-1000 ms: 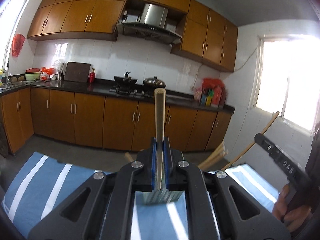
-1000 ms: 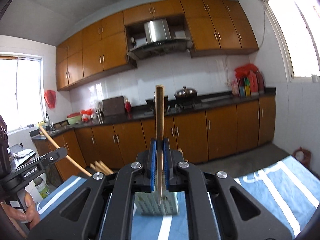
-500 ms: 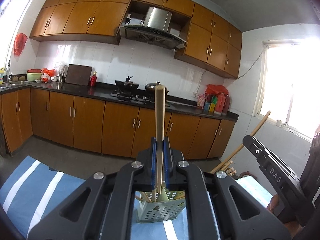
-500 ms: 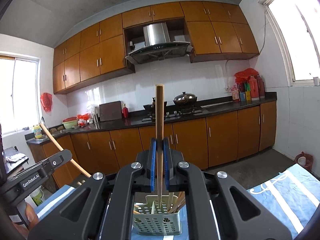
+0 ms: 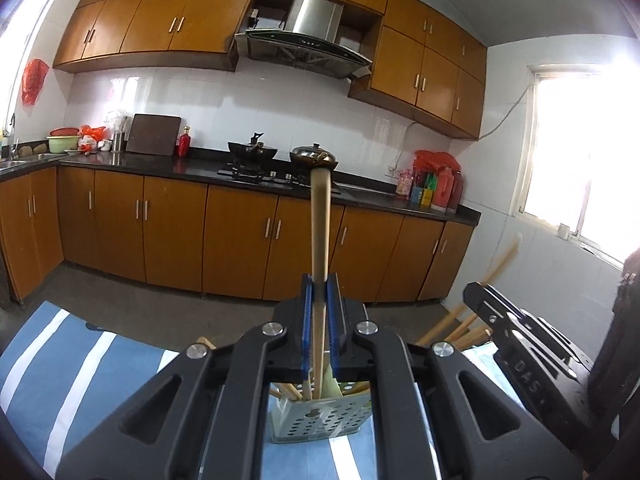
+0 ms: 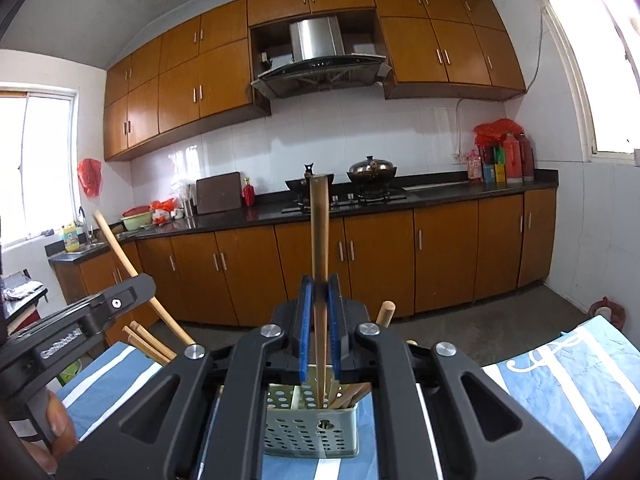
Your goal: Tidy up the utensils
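Now both chopsticks (image 5: 320, 240) stand in the holder (image 6: 310, 432); left gripper (image 5: 320, 320) nearly closed on its chopstick, right gripper (image 6: 320, 320) jaws opening; next lift away

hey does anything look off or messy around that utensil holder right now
Mostly tidy. The chopsticks already in the perforated holder lean askew at mixed angles rather than upright, and each claw, left and right, has one chopstick standing in it, jaws opening.

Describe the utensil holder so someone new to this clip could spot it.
Start at the blue striped cloth in the foreground. On it stands a pale perforated utensil holder. It alone holds upright wooden chopsticks, with a keyhole slot in its front.
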Demonstrator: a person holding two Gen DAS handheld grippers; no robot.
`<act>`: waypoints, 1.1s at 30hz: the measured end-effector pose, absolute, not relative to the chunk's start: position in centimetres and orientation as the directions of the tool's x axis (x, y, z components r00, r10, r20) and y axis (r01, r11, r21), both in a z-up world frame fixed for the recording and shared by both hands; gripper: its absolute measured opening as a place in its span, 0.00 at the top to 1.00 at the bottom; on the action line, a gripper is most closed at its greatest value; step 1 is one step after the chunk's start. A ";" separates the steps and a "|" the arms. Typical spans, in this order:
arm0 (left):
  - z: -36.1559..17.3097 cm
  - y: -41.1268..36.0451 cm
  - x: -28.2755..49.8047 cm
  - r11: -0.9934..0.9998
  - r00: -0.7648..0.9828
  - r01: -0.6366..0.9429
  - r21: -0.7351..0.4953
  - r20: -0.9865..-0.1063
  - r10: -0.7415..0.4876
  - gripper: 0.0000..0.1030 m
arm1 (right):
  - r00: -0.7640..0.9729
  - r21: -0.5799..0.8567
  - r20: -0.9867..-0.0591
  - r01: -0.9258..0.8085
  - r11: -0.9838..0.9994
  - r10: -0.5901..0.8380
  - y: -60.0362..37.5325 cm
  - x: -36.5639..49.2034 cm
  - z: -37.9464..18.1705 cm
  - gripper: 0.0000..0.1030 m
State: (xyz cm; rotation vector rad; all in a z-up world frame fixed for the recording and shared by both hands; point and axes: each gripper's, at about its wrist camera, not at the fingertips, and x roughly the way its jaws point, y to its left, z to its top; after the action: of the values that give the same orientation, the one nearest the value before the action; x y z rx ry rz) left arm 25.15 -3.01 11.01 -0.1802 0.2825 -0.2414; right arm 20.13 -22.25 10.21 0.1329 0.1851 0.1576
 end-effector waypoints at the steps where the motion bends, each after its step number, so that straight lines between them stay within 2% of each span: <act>1: 11.0 -2.9 25.1 0.955 0.932 0.208 -0.212 -0.253 -0.259 0.83 | 0.971 0.147 -0.170 -0.142 0.979 0.167 -22.4 20.0 10.3 0.60; 2: 11.1 -2.8 25.0 0.956 0.934 0.203 -0.214 -0.251 -0.255 0.77 | 0.973 0.148 -0.164 -0.140 0.979 0.164 -22.5 19.8 10.3 0.56; 3: 11.2 -2.6 24.9 0.956 0.936 0.199 -0.216 -0.248 -0.251 0.76 | 0.975 0.147 -0.154 -0.139 0.979 0.161 -22.7 19.5 10.5 0.55; 7: 11.6 -1.9 24.2 0.955 0.941 0.189 -0.230 -0.235 -0.243 0.74 | 0.977 0.148 -0.146 -0.137 0.979 0.158 -23.4 18.6 10.9 0.55; 14: 12.4 -0.6 21.7 0.957 0.952 0.173 -0.235 -0.208 -0.223 0.62 | 0.981 0.138 -0.135 -0.121 0.983 0.140 -24.2 16.8 11.6 0.55; 26: 12.3 2.4 18.2 0.972 0.964 0.100 -0.212 -0.221 -0.148 0.50 | 0.981 0.126 -0.165 -0.084 0.988 0.105 -24.6 14.9 11.7 0.53; 29: 12.1 3.1 17.3 0.976 0.964 0.081 -0.200 -0.231 -0.128 0.43 | 0.981 0.123 -0.167 -0.079 0.989 0.099 -24.7 14.3 11.7 0.44; 30: 12.0 3.2 17.0 0.978 0.964 0.076 -0.193 -0.235 -0.122 0.40 | 0.982 0.120 -0.167 -0.074 0.990 0.094 -24.7 14.0 11.7 0.35; 31: 11.8 3.4 16.5 0.980 0.964 0.072 -0.184 -0.239 -0.116 0.33 | 0.982 0.117 -0.165 -0.068 0.991 0.087 -24.7 13.7 11.7 0.22; 32: 11.6 3.6 16.1 0.982 0.964 0.070 -0.177 -0.241 -0.112 0.23 | 0.983 0.115 -0.163 -0.064 0.991 0.082 -24.7 13.4 11.6 0.14; 33: 11.6 3.6 15.9 0.983 0.964 0.067 -0.172 -0.242 -0.108 0.18 | 0.985 0.111 -0.159 -0.055 0.992 0.073 -24.8 12.9 11.6 0.02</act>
State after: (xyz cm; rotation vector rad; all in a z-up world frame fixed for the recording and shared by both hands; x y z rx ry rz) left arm 15.92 3.64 11.60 -0.1637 0.2533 -0.0892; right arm 12.91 -24.75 11.60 0.1063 0.1635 0.0644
